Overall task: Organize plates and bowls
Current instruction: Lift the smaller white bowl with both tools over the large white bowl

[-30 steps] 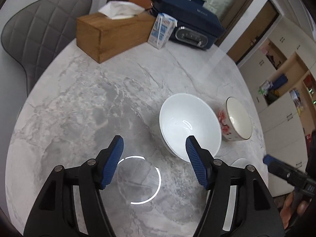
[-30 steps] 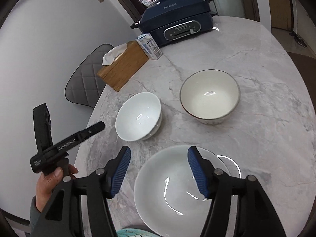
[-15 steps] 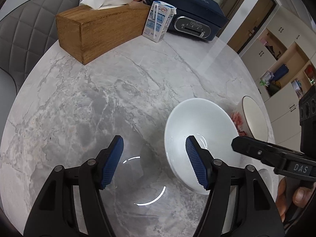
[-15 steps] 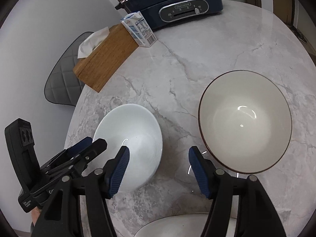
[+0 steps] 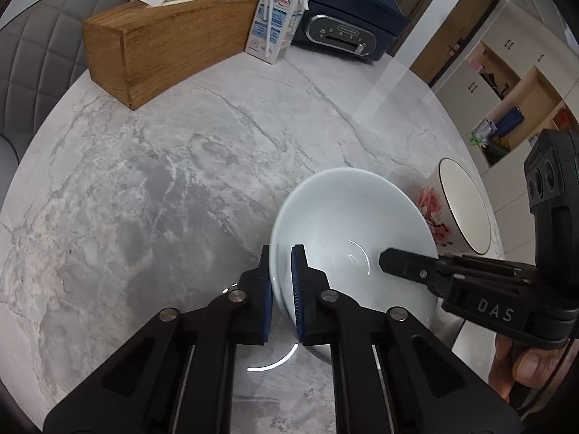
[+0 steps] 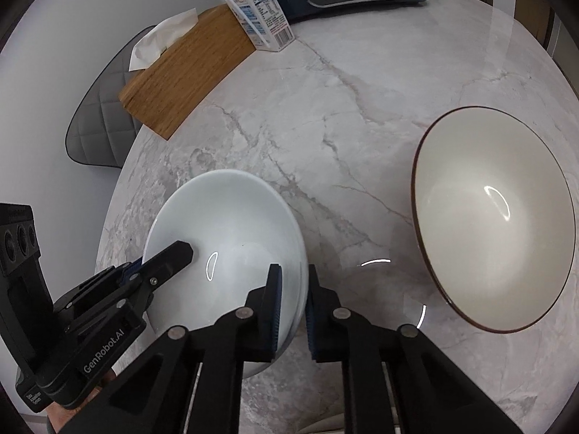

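Note:
A plain white bowl (image 5: 347,224) stands on the marble table (image 5: 163,181). My left gripper (image 5: 280,253) is closing on the bowl's left rim, one pad inside the wall and one outside, both pressing. My right gripper (image 6: 292,271) is closing the same way on the opposite rim of the white bowl (image 6: 224,224). Each view shows the other gripper reaching in: the right gripper (image 5: 398,260) and the left gripper (image 6: 173,253). A cream bowl (image 6: 492,217) with a dark rim and red flowers on its outside (image 5: 434,213) stands just to the right, untouched.
At the far side of the table are a wooden tissue box (image 5: 163,43), a small milk carton (image 5: 273,25) and a dark blue cooking appliance (image 5: 343,18). A grey padded chair (image 5: 32,58) stands beyond the left edge. Part of a white plate (image 5: 466,340) lies near right.
Both grippers moved down to the white bowl and went from wide open to shut on its rim, left on one side and right on the other.

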Demonstrator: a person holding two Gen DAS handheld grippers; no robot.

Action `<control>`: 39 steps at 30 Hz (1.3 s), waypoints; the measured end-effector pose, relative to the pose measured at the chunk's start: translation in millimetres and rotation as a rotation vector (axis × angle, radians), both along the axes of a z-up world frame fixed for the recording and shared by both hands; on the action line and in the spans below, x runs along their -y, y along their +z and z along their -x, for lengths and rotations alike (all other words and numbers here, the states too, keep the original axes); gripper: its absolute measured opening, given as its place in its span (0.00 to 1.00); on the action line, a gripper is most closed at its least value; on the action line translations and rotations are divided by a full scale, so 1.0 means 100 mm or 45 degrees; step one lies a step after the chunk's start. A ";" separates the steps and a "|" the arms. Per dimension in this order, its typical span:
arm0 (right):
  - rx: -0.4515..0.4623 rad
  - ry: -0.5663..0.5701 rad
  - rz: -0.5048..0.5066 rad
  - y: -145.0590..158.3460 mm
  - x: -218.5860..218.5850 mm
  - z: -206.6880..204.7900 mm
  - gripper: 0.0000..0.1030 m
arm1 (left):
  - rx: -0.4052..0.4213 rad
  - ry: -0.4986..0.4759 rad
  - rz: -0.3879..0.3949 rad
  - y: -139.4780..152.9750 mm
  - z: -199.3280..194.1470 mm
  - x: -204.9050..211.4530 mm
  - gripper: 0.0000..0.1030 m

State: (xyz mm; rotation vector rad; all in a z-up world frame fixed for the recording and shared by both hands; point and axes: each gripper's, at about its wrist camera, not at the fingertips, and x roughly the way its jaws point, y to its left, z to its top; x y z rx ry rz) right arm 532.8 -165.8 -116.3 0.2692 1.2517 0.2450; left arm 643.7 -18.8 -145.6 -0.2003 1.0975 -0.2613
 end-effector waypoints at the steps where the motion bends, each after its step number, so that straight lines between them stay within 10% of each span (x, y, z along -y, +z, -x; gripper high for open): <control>1: 0.004 -0.006 0.002 0.01 0.01 0.00 0.10 | -0.001 -0.005 -0.009 0.01 0.02 0.02 0.08; 26: 0.118 -0.039 -0.012 0.84 0.45 1.05 0.11 | 0.081 -0.170 0.028 0.87 1.03 0.55 0.07; 39: 0.034 -0.136 0.044 0.41 0.90 1.63 0.11 | -0.011 -0.269 -0.074 0.41 1.48 1.24 0.07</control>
